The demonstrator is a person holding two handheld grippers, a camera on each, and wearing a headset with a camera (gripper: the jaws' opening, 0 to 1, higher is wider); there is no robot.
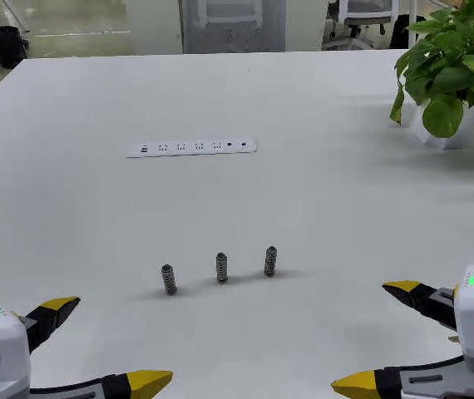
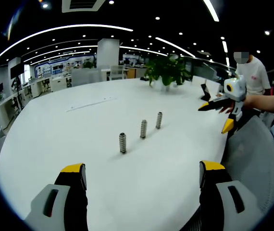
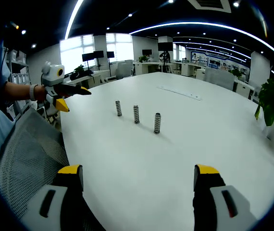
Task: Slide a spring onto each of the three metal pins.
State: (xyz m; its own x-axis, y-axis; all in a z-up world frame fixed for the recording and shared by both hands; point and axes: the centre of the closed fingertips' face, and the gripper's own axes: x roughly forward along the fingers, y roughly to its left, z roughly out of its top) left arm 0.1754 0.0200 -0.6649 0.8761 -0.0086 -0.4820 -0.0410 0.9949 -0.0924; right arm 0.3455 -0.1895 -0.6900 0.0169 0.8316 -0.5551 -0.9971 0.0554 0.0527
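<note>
Three short metal pins stand upright in a row on the white table, each with a dark spring around it: left pin [image 1: 169, 279] [image 2: 122, 143] [image 3: 118, 108], middle pin [image 1: 222, 268] [image 2: 143, 129] [image 3: 136, 114], right pin [image 1: 270, 261] [image 2: 159, 120] [image 3: 157, 123]. My left gripper [image 1: 108, 342] [image 2: 142, 175] [image 3: 72, 98] hovers open at the table's near left edge, well short of the pins. My right gripper [image 1: 387, 337] [image 3: 137, 175] [image 2: 215, 117] is open at the near right, also apart from them. Nothing sits between either pair of yellow-tipped jaws.
A white power strip [image 1: 191, 147] lies flat behind the pins. A potted green plant [image 1: 453, 71] stands at the far right. A grey mesh chair [image 3: 29, 154] sits below the table's near edge. Office chairs stand beyond the far edge.
</note>
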